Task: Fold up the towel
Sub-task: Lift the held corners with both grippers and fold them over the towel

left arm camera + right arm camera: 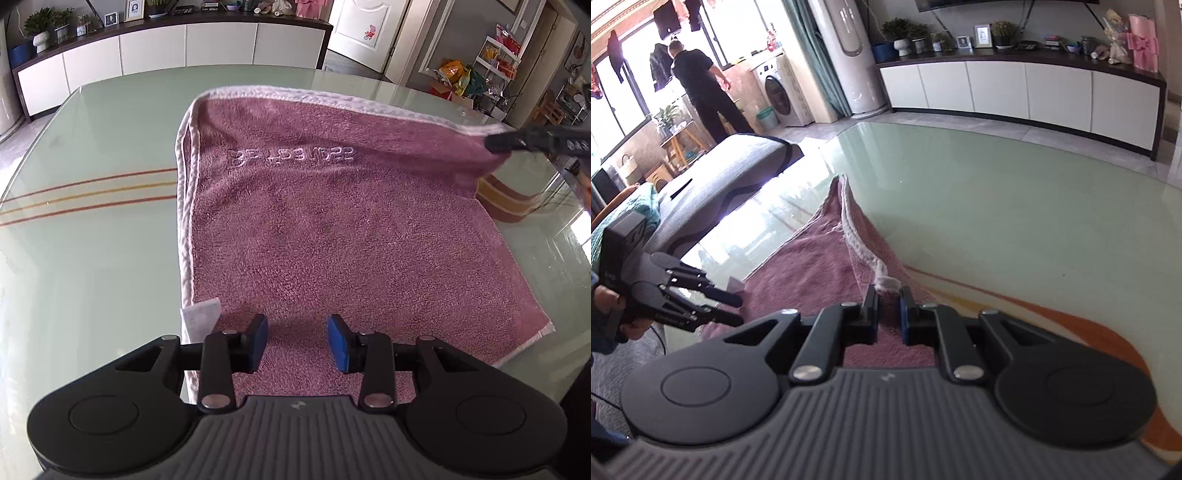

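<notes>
I am pinching the pink towel by its white-hemmed corner in my closed right claw, lifting it off the glass desk for folding, while my left claw is hovering half-open, empty, above the near hem.

Black gripper (blue pads)

text: embossed lettering – unreadable | on: pink towel | other readable labels – none
</notes>
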The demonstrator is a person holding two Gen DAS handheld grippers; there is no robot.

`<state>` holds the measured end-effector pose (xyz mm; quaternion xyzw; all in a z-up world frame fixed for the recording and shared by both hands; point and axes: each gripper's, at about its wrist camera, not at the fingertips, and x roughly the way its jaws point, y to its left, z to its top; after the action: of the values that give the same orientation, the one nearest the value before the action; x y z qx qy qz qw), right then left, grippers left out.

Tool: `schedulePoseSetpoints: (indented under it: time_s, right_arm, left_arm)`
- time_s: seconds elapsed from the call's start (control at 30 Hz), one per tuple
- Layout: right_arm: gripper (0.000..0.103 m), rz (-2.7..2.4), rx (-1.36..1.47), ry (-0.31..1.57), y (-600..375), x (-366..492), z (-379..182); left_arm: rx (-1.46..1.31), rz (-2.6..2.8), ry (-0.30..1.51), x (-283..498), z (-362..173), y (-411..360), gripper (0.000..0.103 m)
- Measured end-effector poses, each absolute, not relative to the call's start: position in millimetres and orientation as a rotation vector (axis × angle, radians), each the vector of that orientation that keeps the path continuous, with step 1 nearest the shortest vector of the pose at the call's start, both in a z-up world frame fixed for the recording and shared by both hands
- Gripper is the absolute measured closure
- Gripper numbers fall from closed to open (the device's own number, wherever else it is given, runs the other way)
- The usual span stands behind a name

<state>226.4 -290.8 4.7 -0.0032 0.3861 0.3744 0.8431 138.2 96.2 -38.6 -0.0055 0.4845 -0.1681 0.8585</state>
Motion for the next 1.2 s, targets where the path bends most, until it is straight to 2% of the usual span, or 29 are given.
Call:
schedulePoseSetpoints:
  time_s: [0.27, 0.37, 0.53, 0.67, 0.97, 1.0, 1.07, 1.13, 1.2]
  right_arm:
    - [0.092, 0.818, -0.06, 0.868, -282, 191, -2]
    - [0.092, 0.803, -0.053, 0.876, -280, 188, -6]
    - [0.092, 0.792, -0.027, 0.864, -279, 191, -3]
    - [0.092, 0.788, 0.013, 0.842, -283, 195, 3]
    - [0.092, 0.779, 0.065, 0.791, -293, 205, 18]
    - [0.092, 0.777, 0.067, 0.789, -294, 206, 19]
    - [0.092, 0.775, 0.071, 0.788, -295, 207, 19]
    - [0.092, 0.772, 0.068, 0.79, -296, 206, 18]
    - [0.092, 0.767, 0.063, 0.794, -296, 205, 17]
  left_arm:
    - [-0.001, -0.353, 1.01, 135, -42, 97, 0.062]
    - [0.084, -0.346, 0.966, 134, -38, 97, 0.062]
    - [0.359, -0.355, 0.852, 132, -29, 88, 0.048]
    - [0.492, -0.407, 0.794, 141, -30, 84, 0.048]
    - [0.523, -0.511, 0.797, 172, -41, 82, 0.048]
    - [0.515, -0.513, 0.799, 176, -43, 83, 0.049]
    - [0.493, -0.517, 0.806, 184, -47, 84, 0.058]
    - [0.475, -0.52, 0.811, 190, -49, 85, 0.074]
    - [0.475, -0.503, 0.807, 194, -50, 85, 0.087]
